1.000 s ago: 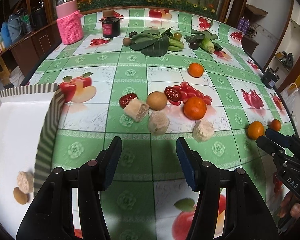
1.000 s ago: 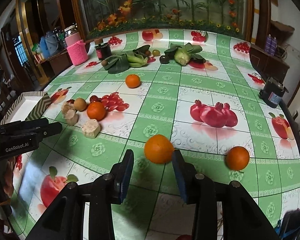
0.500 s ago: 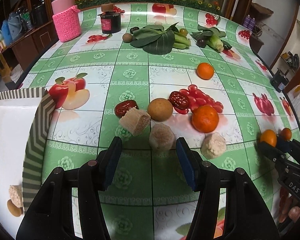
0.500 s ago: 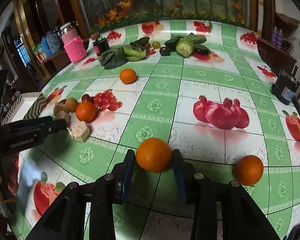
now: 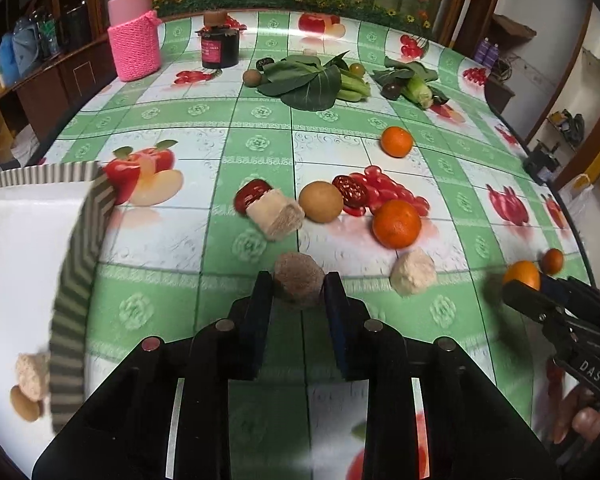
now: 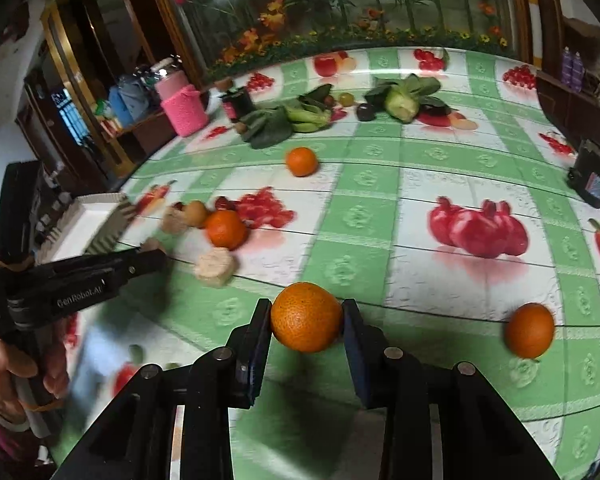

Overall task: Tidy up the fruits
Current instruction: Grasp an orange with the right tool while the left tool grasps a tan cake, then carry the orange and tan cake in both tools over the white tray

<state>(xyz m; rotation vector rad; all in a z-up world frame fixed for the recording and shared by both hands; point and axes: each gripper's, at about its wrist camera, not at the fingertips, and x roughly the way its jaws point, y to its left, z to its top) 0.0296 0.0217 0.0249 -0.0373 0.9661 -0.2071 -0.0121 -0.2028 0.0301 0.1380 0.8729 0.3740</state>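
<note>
The left tool (image 5: 299,293) is closing its jaws on a brownish cut chunk (image 5: 299,285) that sits between its pads on the worktop (image 5: 260,128), with a striped-rim white tray (image 5: 74,280) off to its left. The right tool (image 6: 306,322) is clenched on an orange (image 6: 306,317), with a second orange (image 6: 529,330) lying to its right.

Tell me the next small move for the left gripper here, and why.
Probably lift and carry left toward the white tray. The left gripper is closing, its pads against a brown cut chunk, and the tray already holds a similar chunk. The right gripper is separately clamped on an orange.
</note>
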